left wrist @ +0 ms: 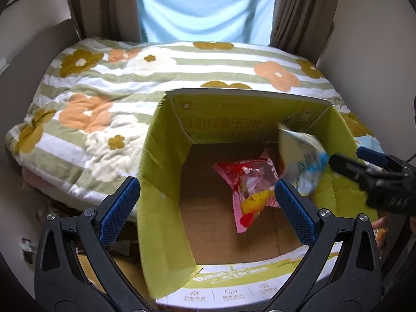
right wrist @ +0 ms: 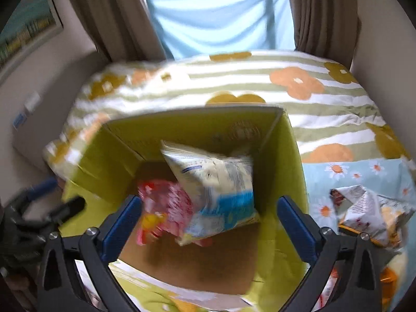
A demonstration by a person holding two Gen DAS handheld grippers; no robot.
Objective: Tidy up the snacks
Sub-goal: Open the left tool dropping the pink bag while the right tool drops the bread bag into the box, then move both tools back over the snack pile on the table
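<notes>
An open green cardboard box (left wrist: 161, 156) stands at the foot of the bed; it also shows in the right wrist view (right wrist: 288, 156). A pink-red snack bag (left wrist: 249, 189) lies on its brown floor, also in the right wrist view (right wrist: 166, 208). A white-and-blue snack bag (right wrist: 215, 189) is blurred in mid-air over the box, apart from both pads of my right gripper (right wrist: 208, 223), which is open above the box. In the left wrist view that bag (left wrist: 301, 158) hangs just off the right gripper's tips (left wrist: 345, 161). My left gripper (left wrist: 205, 208) is open and empty over the box.
A flowered striped quilt (left wrist: 109, 98) covers the bed behind the box. More snack packets (right wrist: 364, 208) lie on a light blue daisy cloth (right wrist: 325, 176) right of the box. Curtains and a window are at the back, walls on both sides.
</notes>
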